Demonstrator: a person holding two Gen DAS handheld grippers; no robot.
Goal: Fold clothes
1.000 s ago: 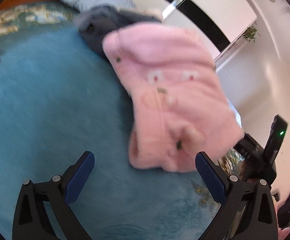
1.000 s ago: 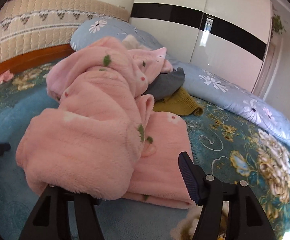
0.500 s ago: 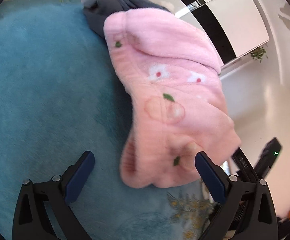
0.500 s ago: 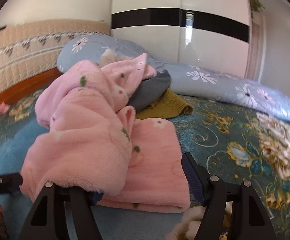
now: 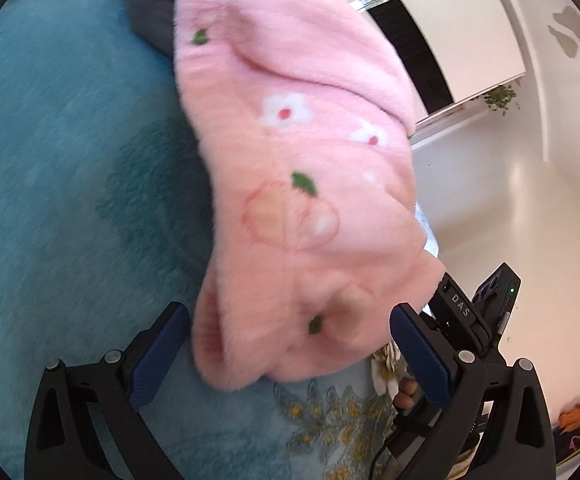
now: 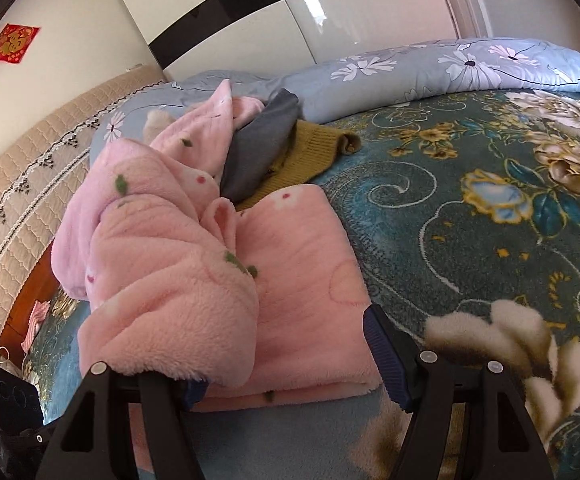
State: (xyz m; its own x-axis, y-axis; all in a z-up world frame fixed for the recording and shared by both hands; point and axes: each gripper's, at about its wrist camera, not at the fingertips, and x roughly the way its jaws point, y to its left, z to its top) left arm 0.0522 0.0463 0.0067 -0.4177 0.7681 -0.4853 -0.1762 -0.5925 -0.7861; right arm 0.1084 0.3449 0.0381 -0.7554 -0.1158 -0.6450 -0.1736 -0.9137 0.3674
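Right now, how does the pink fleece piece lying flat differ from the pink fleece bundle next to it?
The folded pink piece lies flat with straight edges on the bed; the pink bundle is bunched and rumpled, untidy. The bundle rises higher and drapes over the flat piece's edge, while the flat piece stays low. Both are fluffy pink fleece with small green leaf and flower prints, and both sit in front of the grey garment.

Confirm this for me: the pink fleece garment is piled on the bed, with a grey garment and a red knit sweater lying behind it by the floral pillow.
One detail is wrong: the knit sweater is mustard yellow, not red. The right wrist view shows it behind the pink fleece garment, beside the grey garment, near the floral pillow. The rest stands.
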